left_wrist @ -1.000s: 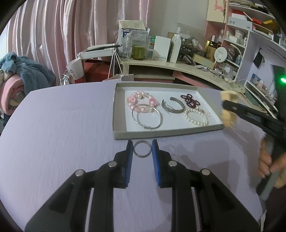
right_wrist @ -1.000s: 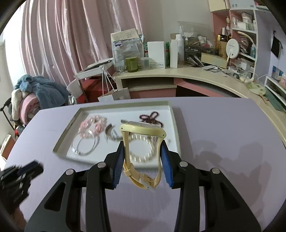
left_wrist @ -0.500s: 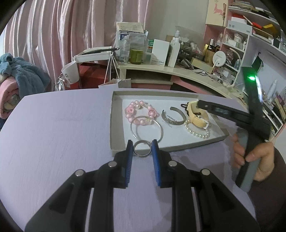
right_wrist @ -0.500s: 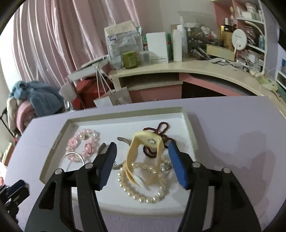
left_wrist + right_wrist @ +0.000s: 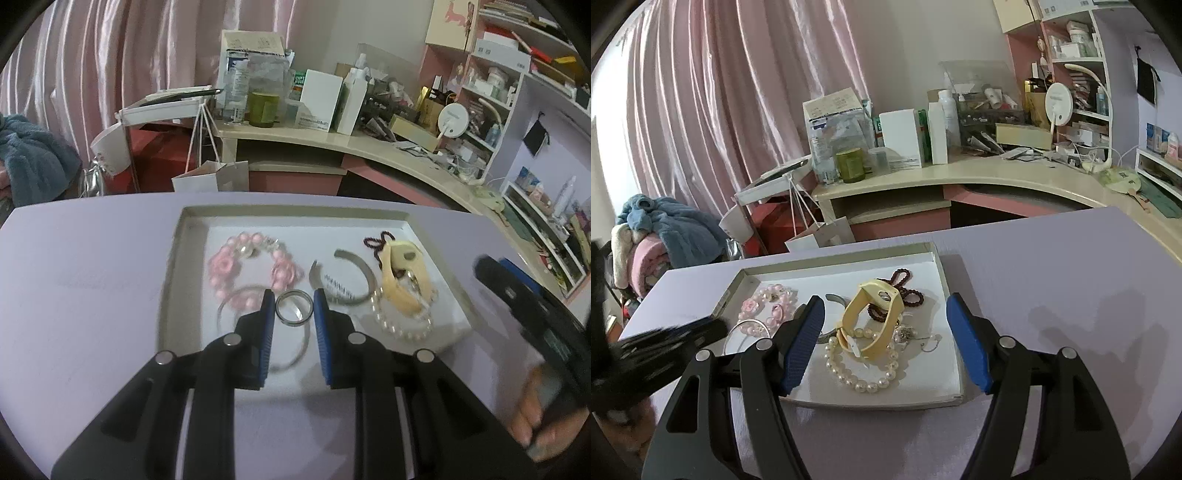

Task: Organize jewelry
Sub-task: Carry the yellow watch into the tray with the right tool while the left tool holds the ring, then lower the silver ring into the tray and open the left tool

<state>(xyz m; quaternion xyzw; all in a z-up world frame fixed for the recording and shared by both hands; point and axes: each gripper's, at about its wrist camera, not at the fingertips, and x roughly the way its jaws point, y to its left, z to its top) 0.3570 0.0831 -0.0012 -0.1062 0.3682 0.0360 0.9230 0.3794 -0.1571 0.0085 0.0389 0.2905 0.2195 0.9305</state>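
Left wrist view showed the left tongs (image 5: 294,308) pinching a silver ring (image 5: 294,308) above the tray (image 5: 170,273), its opening facing the camera and no long axis to speak of. Beside them, the right tongs (image 5: 886,341) stood spread and empty over the yellow watch band (image 5: 877,317), which lay looped on the pearl bracelet (image 5: 864,369), running near to far. Judging by this, only the ring remained to set down.

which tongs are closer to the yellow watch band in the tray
Right. The right tongs hang open straddling the yellow watch band; the left tongs sit further left over the tray, shut on the silver ring.
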